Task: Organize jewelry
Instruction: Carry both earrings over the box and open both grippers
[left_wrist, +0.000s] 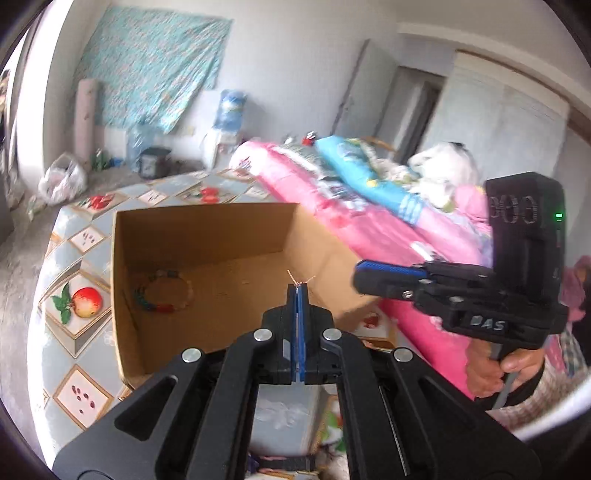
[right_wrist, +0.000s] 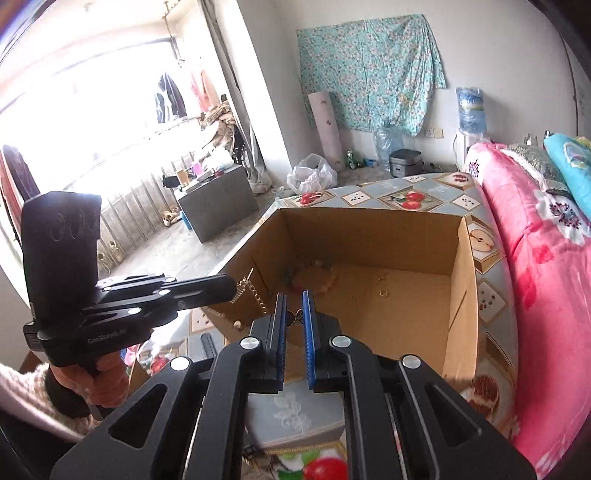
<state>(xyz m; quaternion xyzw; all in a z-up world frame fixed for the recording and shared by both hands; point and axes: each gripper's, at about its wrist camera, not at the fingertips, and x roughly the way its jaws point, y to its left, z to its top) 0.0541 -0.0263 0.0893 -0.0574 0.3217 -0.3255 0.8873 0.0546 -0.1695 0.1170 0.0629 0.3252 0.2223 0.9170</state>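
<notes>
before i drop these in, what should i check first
1. Left gripper shut on the thin gold chain: ok.
2. Right gripper pinching the small dark butterfly-shaped piece: ok, it spans the gap between the pads.
3. Open-topped brown cardboard box in front of both grippers: ok.
4. Dangling chain clear of the box's near wall: cannot tell.
5. Bare box floor free beside the multicoloured beaded bracelet and the small gold rings: ok.
6. Grippers apart from each other: ok.
</notes>
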